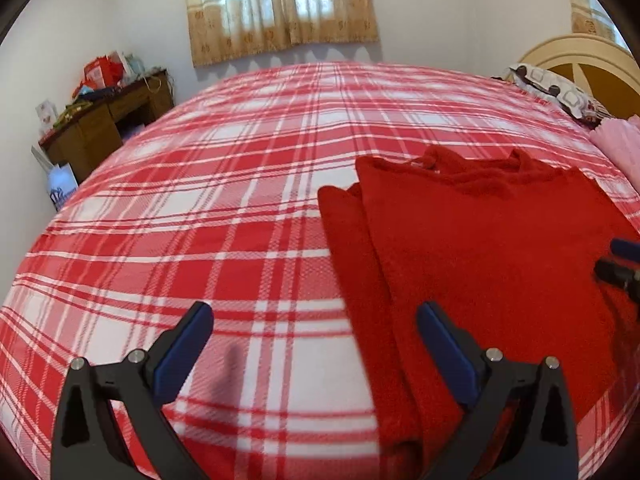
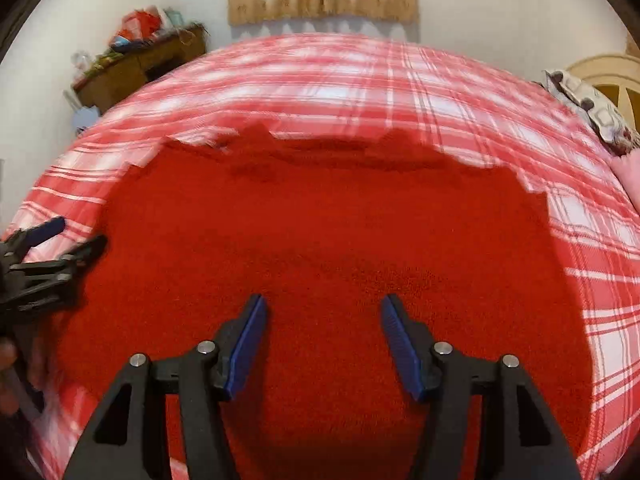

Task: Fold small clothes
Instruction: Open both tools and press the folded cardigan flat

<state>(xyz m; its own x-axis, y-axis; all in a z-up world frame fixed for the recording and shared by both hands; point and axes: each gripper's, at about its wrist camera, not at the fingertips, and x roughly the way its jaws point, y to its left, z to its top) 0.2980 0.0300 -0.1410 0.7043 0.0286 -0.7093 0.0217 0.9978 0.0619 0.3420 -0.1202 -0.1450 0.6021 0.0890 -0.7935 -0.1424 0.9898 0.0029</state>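
Both grippers, left (image 1: 316, 312) and right (image 2: 323, 308), gape over plaid bedspread (image 1: 240, 184), curtained wall behind.

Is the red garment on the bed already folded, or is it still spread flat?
Partly folded. The red garment lies flat on the plaid bedsheet, but along its left side a second layer edge shows, as if one side is turned in.

Red-and-white plaid bed cover (image 1: 224, 184), cluttered wooden desk (image 1: 108, 120) by the wall, tan curtains (image 1: 280, 8), patterned pillow (image 1: 560, 92) — pink fabric (image 1: 620, 144) beside it
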